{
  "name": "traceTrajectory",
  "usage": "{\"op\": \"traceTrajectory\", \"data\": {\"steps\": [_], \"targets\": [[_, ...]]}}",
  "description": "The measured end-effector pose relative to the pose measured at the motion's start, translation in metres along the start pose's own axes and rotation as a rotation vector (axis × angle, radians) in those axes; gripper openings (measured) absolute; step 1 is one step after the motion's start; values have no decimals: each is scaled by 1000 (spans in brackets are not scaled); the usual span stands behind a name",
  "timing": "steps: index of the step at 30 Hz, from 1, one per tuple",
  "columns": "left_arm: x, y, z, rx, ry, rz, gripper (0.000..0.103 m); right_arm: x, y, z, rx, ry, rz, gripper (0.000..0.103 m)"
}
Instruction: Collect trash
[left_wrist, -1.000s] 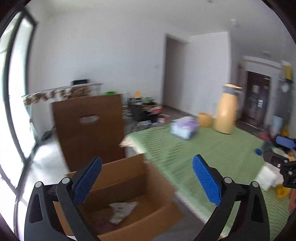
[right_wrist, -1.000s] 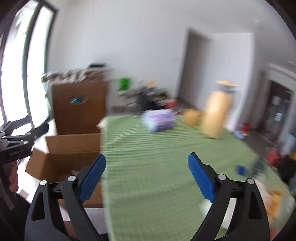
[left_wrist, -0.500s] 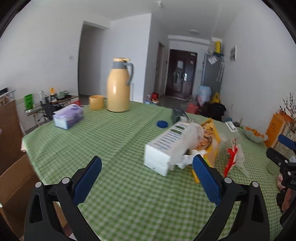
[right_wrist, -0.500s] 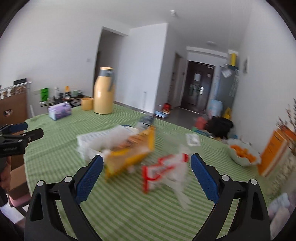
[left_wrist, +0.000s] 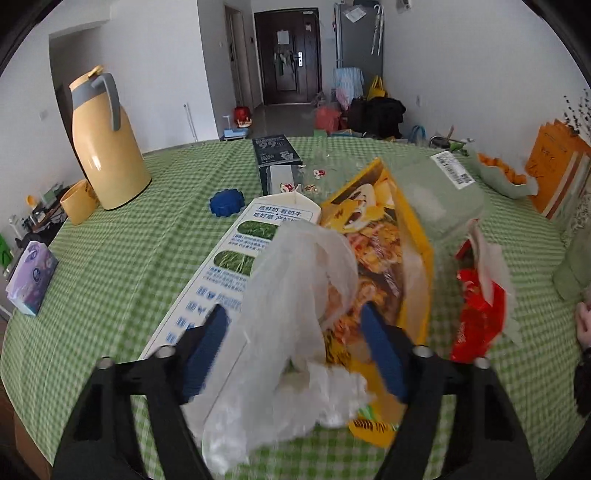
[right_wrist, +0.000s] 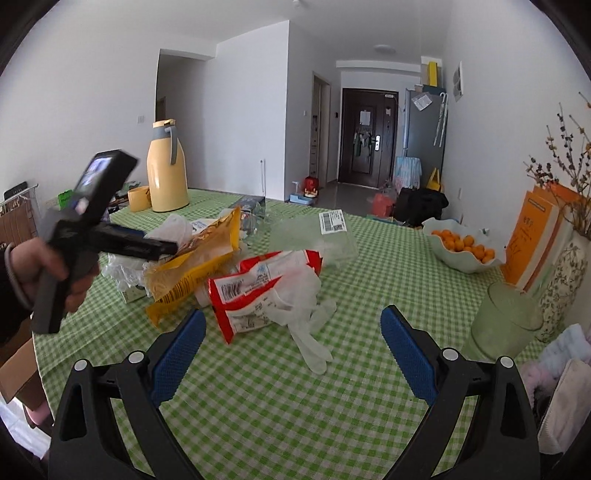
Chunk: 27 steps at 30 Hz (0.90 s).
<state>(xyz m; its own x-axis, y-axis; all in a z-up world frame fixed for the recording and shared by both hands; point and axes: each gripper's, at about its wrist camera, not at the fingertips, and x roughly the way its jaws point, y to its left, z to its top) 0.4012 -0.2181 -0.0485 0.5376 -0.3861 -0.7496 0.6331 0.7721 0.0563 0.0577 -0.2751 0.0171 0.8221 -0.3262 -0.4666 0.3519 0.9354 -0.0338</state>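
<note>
Both grippers have swung away from the cardboard box to the trash heaped on the green checked tablecloth (right_wrist: 258, 398). The left gripper (left_wrist: 295, 343) has just been closing, its jaws now straddling a crumpled clear plastic bag (left_wrist: 291, 295); whether the pads pinch it I can't tell. That bag drapes over a white carton (left_wrist: 236, 251) lying flat, long axis running away toward the thermos (left_wrist: 107, 144). A yellow snack bag (left_wrist: 380, 236) leans alongside. The right gripper (right_wrist: 291, 350) hangs wide open, empty, before a red wrapper (right_wrist: 258, 284).

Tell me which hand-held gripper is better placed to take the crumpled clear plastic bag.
Left. The left hand-held gripper, jaws just closing, already straddles the clear plastic bag; the right hand-held gripper hangs over bare tablecloth.
</note>
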Motion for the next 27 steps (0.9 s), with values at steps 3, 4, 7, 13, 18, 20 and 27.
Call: {"op": "traceTrajectory", "data": {"steps": [3, 4, 7, 13, 18, 20, 27], "targets": [[5, 7, 6, -57, 27, -52, 18, 9, -2, 1, -1, 13, 14, 92], [4, 9, 7, -66, 23, -61, 15, 12, -2, 2, 1, 17, 23, 92], [-18, 21, 10, -89, -33, -63, 7, 24, 4, 8, 0, 25, 72, 92], [-98, 77, 12, -249, -225, -64, 6, 47, 57, 33, -48, 55, 358, 78], [-144, 111, -16, -287, -301, -14, 6, 81, 129, 35, -106, 173, 581, 52], [-153, 123, -29, -304, -307, 6, 6, 97, 151, 33, -147, 207, 556, 47], [-175, 153, -70, -349, -301, 38, 6, 155, 184, 26, -298, 303, 330, 33]]}}
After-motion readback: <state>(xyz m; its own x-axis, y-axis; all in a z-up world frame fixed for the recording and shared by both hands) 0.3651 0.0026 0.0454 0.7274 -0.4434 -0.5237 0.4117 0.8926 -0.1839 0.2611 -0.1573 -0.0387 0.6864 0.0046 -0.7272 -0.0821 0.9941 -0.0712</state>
